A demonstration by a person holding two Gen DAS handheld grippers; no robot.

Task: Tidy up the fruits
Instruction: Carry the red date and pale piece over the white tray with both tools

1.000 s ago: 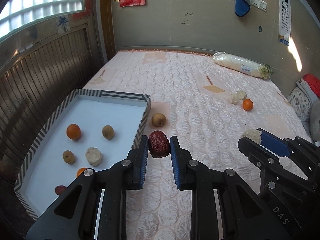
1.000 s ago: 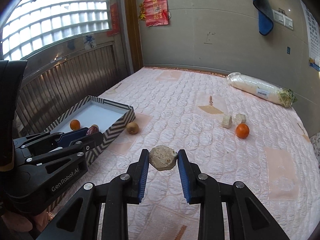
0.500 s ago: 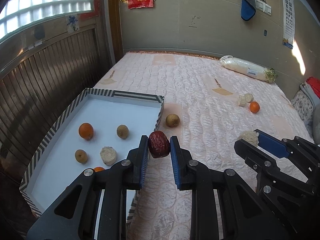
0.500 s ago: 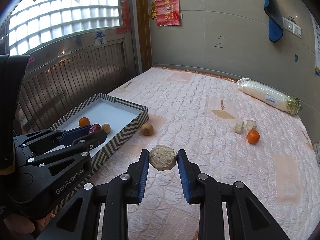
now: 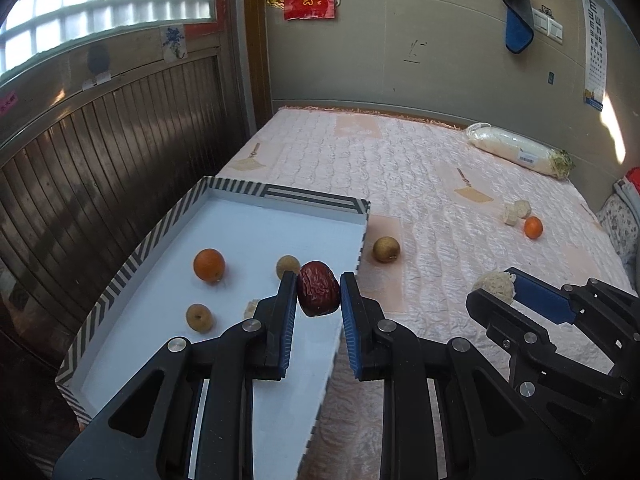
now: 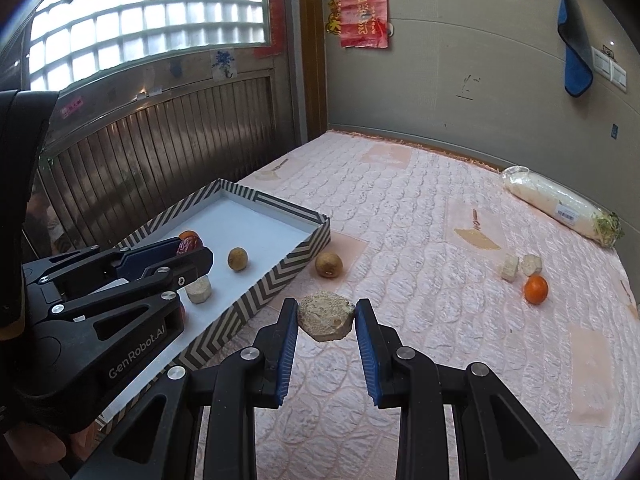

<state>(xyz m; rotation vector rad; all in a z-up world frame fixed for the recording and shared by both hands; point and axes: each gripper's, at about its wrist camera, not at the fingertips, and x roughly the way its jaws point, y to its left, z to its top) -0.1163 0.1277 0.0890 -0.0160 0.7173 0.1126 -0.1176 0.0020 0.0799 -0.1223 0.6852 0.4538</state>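
My left gripper (image 5: 319, 290) is shut on a wrinkled dark red date (image 5: 318, 288) and hangs over the near right part of the striped tray (image 5: 280, 194). An orange (image 5: 208, 265), two small brown fruits (image 5: 287, 267) (image 5: 199, 317) and a pale chunk (image 5: 251, 308) lie in the tray. My right gripper (image 6: 326, 316) is shut on a beige rough chunk (image 6: 325, 316), above the bedspread just right of the tray (image 6: 280, 280). In the left wrist view that gripper (image 5: 494, 286) shows at the right. A brown fruit (image 6: 328, 265) lies on the bed beside the tray.
Far right on the quilted pink bedspread (image 6: 420, 240) lie an orange (image 6: 535, 289) and two pale chunks (image 6: 520, 266). A wrapped white radish (image 6: 560, 210) lies by the back wall. Dark wooden slats (image 5: 100, 160) run along the left, behind the tray.
Both grippers have shifted left toward the tray with their loads. The date now hangs over the tray's inside instead of beyond its right wall. The grips are unchanged.
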